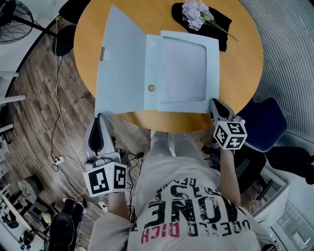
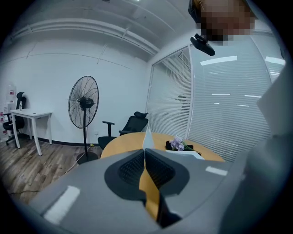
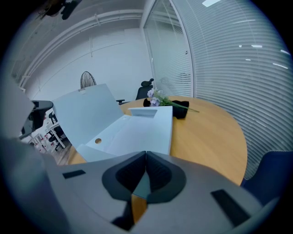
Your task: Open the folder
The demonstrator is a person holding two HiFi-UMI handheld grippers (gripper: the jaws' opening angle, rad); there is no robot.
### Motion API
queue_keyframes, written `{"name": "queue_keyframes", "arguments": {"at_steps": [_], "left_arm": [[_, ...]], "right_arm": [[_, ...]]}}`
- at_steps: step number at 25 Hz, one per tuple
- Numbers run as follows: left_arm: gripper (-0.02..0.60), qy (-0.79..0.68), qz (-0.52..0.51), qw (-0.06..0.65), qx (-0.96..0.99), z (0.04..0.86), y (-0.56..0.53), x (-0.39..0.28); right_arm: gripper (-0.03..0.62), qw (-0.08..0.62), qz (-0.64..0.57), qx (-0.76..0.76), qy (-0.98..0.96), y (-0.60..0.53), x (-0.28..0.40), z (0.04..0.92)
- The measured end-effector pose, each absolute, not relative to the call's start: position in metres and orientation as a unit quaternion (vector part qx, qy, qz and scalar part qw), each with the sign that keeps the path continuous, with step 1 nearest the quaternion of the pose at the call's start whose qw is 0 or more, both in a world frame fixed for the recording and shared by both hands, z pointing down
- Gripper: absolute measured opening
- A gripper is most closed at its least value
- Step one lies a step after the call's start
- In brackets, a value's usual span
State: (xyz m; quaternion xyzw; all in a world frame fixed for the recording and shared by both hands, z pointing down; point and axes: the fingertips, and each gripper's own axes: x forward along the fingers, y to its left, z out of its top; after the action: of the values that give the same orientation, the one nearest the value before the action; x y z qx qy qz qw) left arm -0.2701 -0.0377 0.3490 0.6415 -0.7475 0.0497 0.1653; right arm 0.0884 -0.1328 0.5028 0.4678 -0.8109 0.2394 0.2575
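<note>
**A:** Left gripper (image 1: 101,117) is clamped on the cover (image 1: 120,63). In the left gripper view that thin pale-blue sheet rises edge-on straight out of the closed jaws.

**B:** And it has it by the near outer corner, out past the near-left edge of the worktop (image 1: 245,54). The cover is swung up and leaning away from the rest.

**A:** Right gripper (image 1: 215,103)?

**B:** Jaws together there too, with the tips at the near right corner of the folder (image 1: 184,71). Nothing pinched that I can see, because the panel lies flat beneath the tips. I can't tell whether it's pressing down.

**A:** And the folder itself?

**B:** It's on the near half of the worktop, back panel flat, pocket facing up, its near edge close to the worktop's near edge. The flowers (image 1: 196,13) on their black cloth (image 1: 218,22) sit at the far edge, apart from it.

**A:** How will it handle?

**B:** Light, I'd say. It's thin card or plastic, stiff enough to stay flat when held by one corner, yet bendy. It looks smooth too, so it could skate on the wood, and steadying the opposite corner makes sense.

**A:** Best hold?

**B:** Right where it is, on a free corner of the cover far from the spine. It looks nearly open, but that cover overhangs the edge.
</note>
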Motion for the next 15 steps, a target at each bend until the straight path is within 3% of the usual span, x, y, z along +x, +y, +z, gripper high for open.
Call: {"name": "queue_keyframes", "arguments": {"at_steps": [15], "left_arm": [[0.026, -0.779, 0.093, 0.183, 0.592, 0.404, -0.029, -0.326]], "right_arm": [[0.012, 0.258, 0.238, 0.473, -0.808, -0.133, 0.089, 0.503]]}}
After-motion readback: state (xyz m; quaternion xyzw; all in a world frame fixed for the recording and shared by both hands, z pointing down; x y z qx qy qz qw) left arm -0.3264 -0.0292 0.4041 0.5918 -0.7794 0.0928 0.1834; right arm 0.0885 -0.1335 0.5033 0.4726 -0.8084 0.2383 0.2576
